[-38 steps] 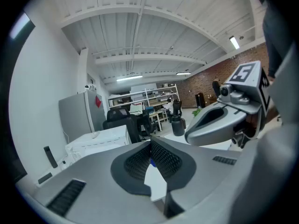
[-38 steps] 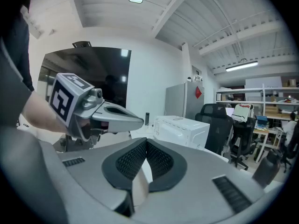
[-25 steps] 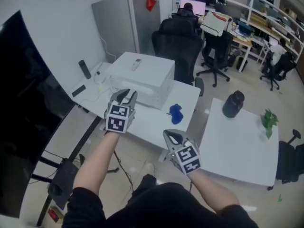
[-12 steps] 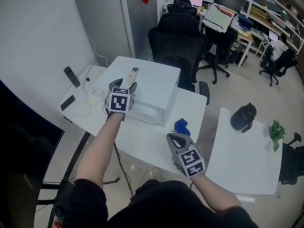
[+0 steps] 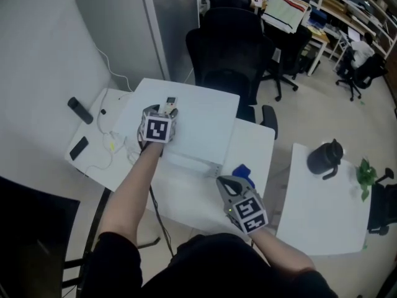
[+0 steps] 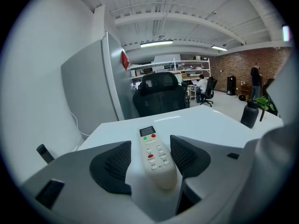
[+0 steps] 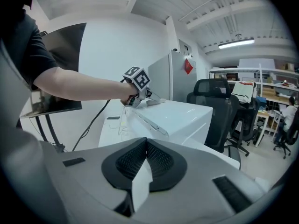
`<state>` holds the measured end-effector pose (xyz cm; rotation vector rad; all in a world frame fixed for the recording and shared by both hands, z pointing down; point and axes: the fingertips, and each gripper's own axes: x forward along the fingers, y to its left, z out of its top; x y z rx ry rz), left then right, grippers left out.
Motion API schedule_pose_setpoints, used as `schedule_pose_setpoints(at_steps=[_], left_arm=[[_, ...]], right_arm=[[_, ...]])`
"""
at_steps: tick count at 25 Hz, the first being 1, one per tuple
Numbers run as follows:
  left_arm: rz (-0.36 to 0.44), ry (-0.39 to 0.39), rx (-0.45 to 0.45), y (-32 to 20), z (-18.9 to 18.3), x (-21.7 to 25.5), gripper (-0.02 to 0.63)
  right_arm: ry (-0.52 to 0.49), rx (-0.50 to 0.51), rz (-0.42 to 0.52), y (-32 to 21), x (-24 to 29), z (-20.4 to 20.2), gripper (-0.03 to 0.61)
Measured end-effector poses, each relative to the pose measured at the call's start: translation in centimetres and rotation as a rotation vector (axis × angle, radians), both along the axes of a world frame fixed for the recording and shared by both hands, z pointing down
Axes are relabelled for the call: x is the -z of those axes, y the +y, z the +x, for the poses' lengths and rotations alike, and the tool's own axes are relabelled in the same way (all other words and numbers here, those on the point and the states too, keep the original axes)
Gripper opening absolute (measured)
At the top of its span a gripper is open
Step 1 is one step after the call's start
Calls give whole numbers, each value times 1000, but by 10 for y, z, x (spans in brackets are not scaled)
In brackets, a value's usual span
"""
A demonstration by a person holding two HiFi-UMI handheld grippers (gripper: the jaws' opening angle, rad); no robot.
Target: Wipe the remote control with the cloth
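Only left gripper view shows left hand-held gripper (image 6: pixel 150 144) just opened astride remote control (image 6: pixel 157 164); right hand-held gripper (image 7: pixel 145 149) clenched.

The remote control (image 6: pixel 156 164) is white with red and green buttons (image 6: pixel 150 156), the cloth (image 5: pixel 242 171) blue, the box (image 5: pixel 201 120) white.

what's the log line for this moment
left gripper: just opened, astride remote control on white box, no grip | right gripper: shut, empty | blue cloth: not held
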<state>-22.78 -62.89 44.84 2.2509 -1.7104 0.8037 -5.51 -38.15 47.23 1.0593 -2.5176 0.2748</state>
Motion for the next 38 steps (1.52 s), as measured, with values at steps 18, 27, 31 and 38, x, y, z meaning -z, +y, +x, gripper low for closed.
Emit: schedule_pose_setpoints(at_steps=[18, 27, 31, 38], left_arm=[[-102, 113, 19, -12, 11, -5, 268], [-86, 76, -7, -9, 0, -3, 259], [-134, 73, -31, -7, 7, -15, 268], [-109, 36, -16, -3, -5, -12, 198]], right_arm=[[-8, -16, 13, -20, 8, 2, 8], [-11, -26, 19, -21, 9, 6, 8], [-13, -24, 22, -22, 10, 6, 8], [-19, -35, 24, -24, 9, 13, 8]])
